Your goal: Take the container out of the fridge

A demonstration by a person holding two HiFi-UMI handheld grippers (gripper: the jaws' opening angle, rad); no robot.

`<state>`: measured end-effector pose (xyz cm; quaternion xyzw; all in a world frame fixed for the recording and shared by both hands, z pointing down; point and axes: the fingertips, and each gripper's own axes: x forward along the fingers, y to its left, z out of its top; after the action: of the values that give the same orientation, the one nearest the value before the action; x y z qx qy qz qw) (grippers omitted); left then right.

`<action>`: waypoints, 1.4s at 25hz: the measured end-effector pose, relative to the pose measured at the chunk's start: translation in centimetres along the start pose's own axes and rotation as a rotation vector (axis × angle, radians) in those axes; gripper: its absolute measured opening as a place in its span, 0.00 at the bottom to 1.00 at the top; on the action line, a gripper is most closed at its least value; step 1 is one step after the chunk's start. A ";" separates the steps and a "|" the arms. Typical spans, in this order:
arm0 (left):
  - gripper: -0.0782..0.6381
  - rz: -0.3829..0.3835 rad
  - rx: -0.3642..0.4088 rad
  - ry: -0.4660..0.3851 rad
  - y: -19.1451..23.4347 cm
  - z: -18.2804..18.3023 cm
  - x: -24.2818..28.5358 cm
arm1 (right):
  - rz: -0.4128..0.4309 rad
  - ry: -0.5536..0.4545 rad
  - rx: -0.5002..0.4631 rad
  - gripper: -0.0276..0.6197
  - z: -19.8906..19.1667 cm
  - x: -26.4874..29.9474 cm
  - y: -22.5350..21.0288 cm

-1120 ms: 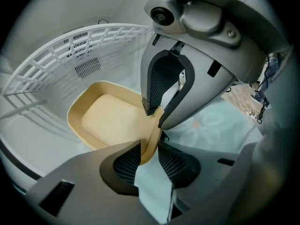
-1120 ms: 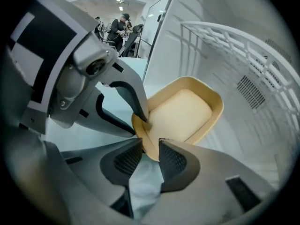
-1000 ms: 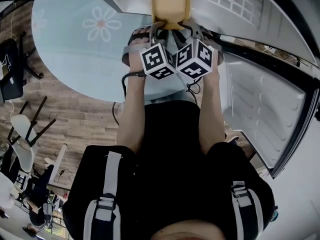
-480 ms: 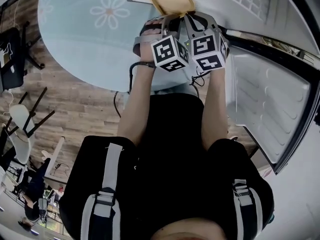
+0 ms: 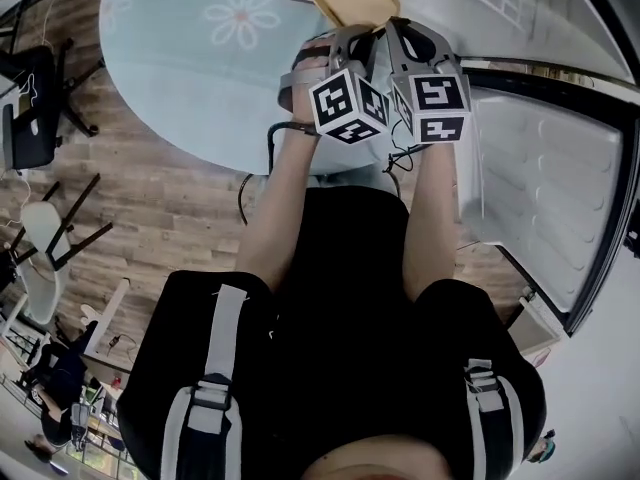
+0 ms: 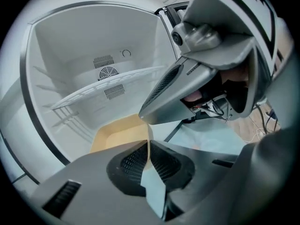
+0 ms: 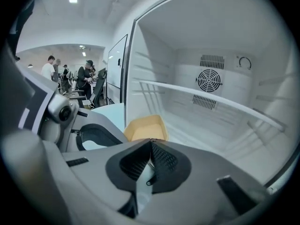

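Pinching the near rim of the yellow container (image 6: 117, 134), the left tool (image 6: 149, 149) has its pads pressed on that thin edge. The right tool (image 7: 151, 150) is pressed together at the same rim, apparently gripping it too. The container sits low at the front lip of the open fridge (image 7: 211, 78). The grasp looks made; drawing the container clear of the fridge remains.

The container (image 7: 144, 127) is a shallow yellow tub, open on top. It sits level at the front edge of the fridge (image 7: 211, 78), on the left side, below the shelf (image 7: 211, 97). The jaws of the left gripper (image 6: 149, 142) and right gripper (image 7: 151, 143) both pinch its near rim. The fridge is white inside, with the door (image 5: 545, 188) swung open.
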<state>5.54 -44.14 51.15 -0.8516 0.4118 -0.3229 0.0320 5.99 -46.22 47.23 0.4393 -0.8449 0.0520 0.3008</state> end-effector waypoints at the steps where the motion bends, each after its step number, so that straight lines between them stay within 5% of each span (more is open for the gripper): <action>1: 0.14 0.003 -0.015 -0.013 0.1 0.1 -0.4 | -0.007 -0.020 0.010 0.05 0.3 -0.3 0.2; 13: 0.16 -0.017 -0.247 -0.216 2.3 2.4 -6.7 | -0.011 -0.239 0.305 0.05 2.7 -5.1 1.6; 19: 0.15 -0.014 -0.342 -0.311 3.2 5.0 -9.6 | 0.050 -0.291 0.333 0.05 4.0 -6.6 3.2; 35: 0.16 0.011 -0.491 -0.394 5.6 7.0 -13.1 | 0.075 -0.398 0.321 0.05 7.1 -8.6 3.4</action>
<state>-0.16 -39.90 36.94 -0.8777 0.4680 -0.0423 -0.0936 3.78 -40.52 37.33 0.4514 -0.8841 0.1089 0.0529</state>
